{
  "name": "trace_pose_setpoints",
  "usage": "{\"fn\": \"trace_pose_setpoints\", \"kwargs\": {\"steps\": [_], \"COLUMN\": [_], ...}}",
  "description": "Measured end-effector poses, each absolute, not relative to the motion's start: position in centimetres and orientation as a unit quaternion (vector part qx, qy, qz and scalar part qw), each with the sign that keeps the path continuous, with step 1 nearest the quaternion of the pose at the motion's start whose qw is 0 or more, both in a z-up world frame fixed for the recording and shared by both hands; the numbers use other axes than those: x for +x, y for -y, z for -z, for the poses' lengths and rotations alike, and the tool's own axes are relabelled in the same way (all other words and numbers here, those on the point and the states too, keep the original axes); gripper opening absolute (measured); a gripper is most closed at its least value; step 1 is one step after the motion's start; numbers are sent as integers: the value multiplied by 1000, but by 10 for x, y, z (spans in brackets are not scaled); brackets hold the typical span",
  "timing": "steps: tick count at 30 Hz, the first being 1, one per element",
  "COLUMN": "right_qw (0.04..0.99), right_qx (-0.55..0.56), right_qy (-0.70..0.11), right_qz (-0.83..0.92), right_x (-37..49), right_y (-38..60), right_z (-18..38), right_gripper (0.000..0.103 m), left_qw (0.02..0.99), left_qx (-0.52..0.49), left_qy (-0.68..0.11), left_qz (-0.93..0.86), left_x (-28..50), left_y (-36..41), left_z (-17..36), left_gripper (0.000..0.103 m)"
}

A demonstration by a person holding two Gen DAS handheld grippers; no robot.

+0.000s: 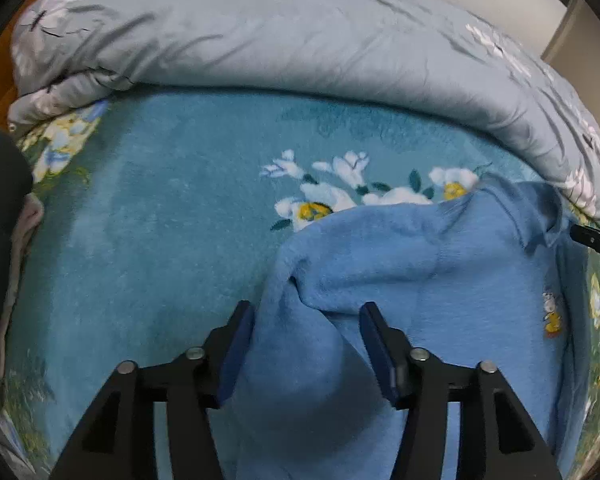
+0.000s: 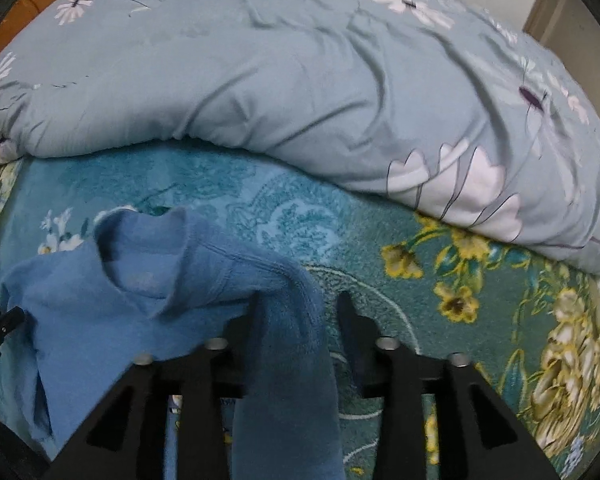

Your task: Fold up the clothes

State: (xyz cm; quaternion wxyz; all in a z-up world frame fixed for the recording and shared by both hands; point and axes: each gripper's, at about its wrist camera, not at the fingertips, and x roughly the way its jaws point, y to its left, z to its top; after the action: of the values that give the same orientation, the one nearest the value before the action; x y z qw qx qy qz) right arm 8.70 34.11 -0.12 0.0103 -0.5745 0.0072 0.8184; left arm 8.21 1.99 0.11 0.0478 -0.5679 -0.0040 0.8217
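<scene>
Left tool (image 1: 306, 312) and right tool (image 2: 300, 304) — jaws parted, angled steeply downward.

Dim, even indoor light; soft focus.
Fisheye bends the edges into black corners; faint shadow under the quilt (image 1: 260, 40).

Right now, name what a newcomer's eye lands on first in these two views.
The blue fleece garment lies rumpled on the teal floral blanket, a fold of it between the open jaws of each gripper, left gripper and right gripper. Behind it, a bulky grey-blue quilt with white flowers is heaped across the far side of the bed.
</scene>
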Motion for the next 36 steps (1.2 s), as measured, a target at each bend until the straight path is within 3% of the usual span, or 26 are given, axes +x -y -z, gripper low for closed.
{"fn": "trace_pose_setpoints", "kwargs": {"steps": [4,8,15,22,23,24,26,31,36], "right_qw": [-9,-28,-8,16,14,11,6,3,76], "right_qx": [-537,-518,-571,-583,-580,-577,-571,-554,-546], "right_qy": [-17,-56,-147,-238,-249,-260,-276,-250,-184], "right_qz": [-843,-853,-808,-777,-776,-774,-773,-794,-814], "right_x": [112,173,314,389,391,393,396,382,358], "right_y": [-339,-345,-387,-399,-398,-397,-394,-398,-446], "right_z": [-29,-44,-1,28,28,27,24,-6,-37], "right_gripper": [58,60,59,59,53,31,7,5,5], "left_qw": [54,77,91,89,88,86,82,72,65], "left_qx": [-514,-476,-456,-460,-458,-457,-456,-460,-467], "left_qy": [37,64,77,77,79,82,87,103,106], "left_qz": [-855,-874,-882,-880,-881,-881,-882,-879,-875], "left_x": [110,137,155,166,168,169,171,172,171], "left_y": [-22,-25,-15,-9,-7,-5,0,9,12], "left_z": [-29,-53,-77,-84,-86,-87,-88,-89,-85], "left_gripper": [72,80,81,82,82,82,82,82,82]}}
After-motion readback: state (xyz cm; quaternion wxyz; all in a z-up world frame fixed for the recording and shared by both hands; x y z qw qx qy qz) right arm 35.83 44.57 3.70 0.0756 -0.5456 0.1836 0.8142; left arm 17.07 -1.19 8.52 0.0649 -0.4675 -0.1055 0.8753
